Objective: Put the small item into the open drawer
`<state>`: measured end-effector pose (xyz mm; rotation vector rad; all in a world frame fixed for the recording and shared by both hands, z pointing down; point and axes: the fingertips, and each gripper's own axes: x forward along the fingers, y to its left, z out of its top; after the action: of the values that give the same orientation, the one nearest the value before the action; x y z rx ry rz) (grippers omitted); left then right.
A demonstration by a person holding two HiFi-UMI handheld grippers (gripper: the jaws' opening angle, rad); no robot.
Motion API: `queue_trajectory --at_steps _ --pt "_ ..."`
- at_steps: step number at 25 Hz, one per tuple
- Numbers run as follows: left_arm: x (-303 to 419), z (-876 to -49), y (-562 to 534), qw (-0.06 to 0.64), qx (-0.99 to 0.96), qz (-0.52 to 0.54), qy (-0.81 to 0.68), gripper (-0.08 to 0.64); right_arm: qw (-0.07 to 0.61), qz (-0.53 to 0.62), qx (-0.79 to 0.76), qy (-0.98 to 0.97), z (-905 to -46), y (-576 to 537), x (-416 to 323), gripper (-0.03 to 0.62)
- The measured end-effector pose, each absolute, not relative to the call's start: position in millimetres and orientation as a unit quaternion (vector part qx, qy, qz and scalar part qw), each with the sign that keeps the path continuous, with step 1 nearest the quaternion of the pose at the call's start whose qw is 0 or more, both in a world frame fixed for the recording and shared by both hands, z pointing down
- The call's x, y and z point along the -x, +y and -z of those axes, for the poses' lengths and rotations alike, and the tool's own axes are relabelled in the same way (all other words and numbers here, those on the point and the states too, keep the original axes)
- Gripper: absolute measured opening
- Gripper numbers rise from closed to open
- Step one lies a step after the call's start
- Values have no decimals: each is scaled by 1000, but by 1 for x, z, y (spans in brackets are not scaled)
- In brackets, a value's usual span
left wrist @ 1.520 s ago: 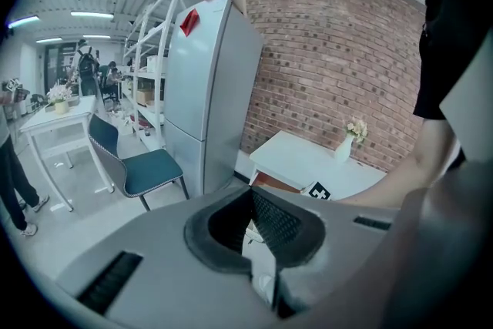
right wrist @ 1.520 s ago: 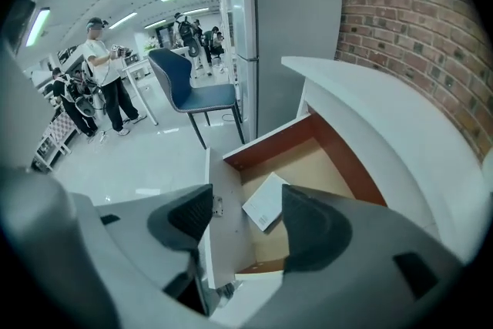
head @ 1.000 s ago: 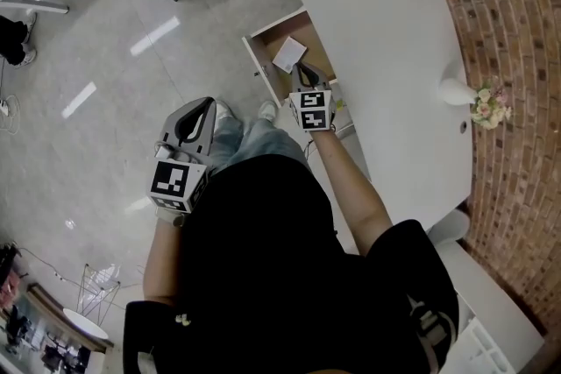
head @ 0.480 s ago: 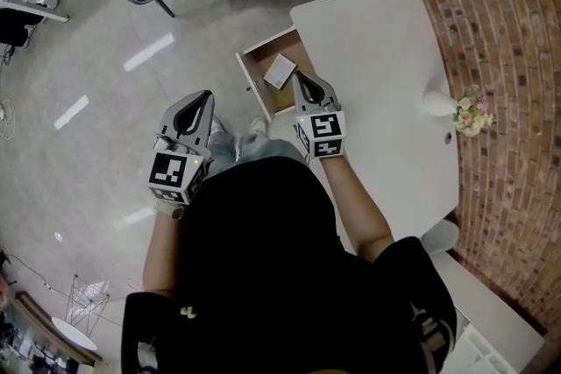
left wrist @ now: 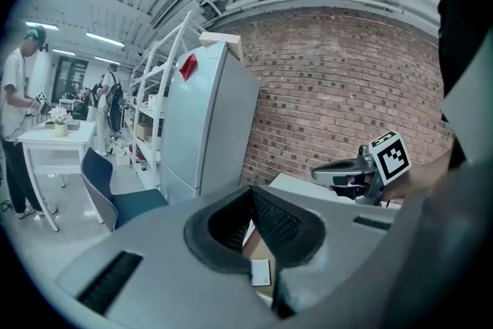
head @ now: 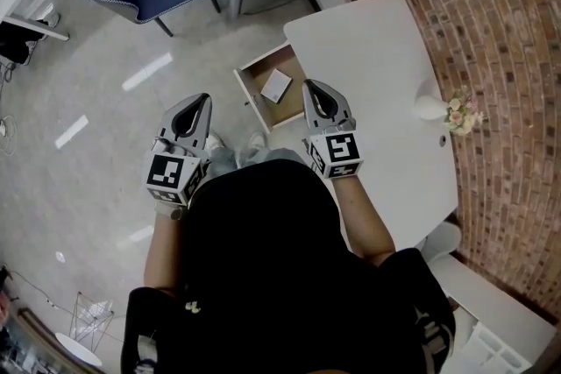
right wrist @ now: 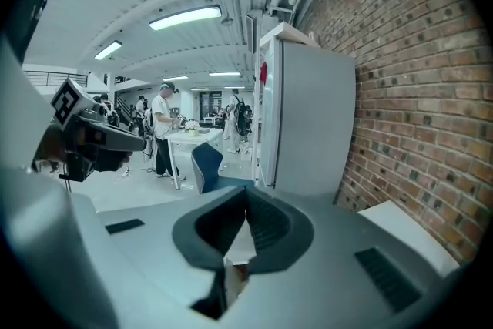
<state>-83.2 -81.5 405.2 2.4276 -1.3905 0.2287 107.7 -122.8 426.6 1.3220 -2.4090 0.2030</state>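
the drawer point(head: 254, 76) stands pulled out from the white table point(head: 368, 57), and the small item point(head: 275, 85), a flat white thing, lies inside it on the brown bottom, close to the middle. so i think the putting-in step is done. the right gripper point(head: 313, 89) hangs just beside the drawer's right side, over the edge of the table. its jaws are pressed together and there is nothing between them. the left gripper point(head: 200, 103) is off to the other side, over the floor point(head: 105, 101) and apart from the drawer. its jaws are closed too, and they hold nothing. no gripper touches the item or the drawer. i think very little is left to do. the hands only need to stay clear, so that nothing bumps the drawer or knocks the item about. if the drawer is to be pushed in, the closed right jaws are nearest, but they must press on the drawer's white front and not dip inside. the task does not ask for that, so i cannot say that it is needed.
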Motion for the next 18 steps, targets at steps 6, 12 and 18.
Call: queue_trajectory --at_steps 6,12,18 --pt "86 -389 -86 151 -858 -75 -486 3 169 -53 -479 -860 -395 -120 -114 12" --pt "89 -377 -87 138 -860 -73 -486 3 148 -38 -483 -862 -374 -115 -119 12" --pt "87 -373 -85 132 -864 -70 -481 3 140 -33 -481 -865 -366 -112 -118 12"
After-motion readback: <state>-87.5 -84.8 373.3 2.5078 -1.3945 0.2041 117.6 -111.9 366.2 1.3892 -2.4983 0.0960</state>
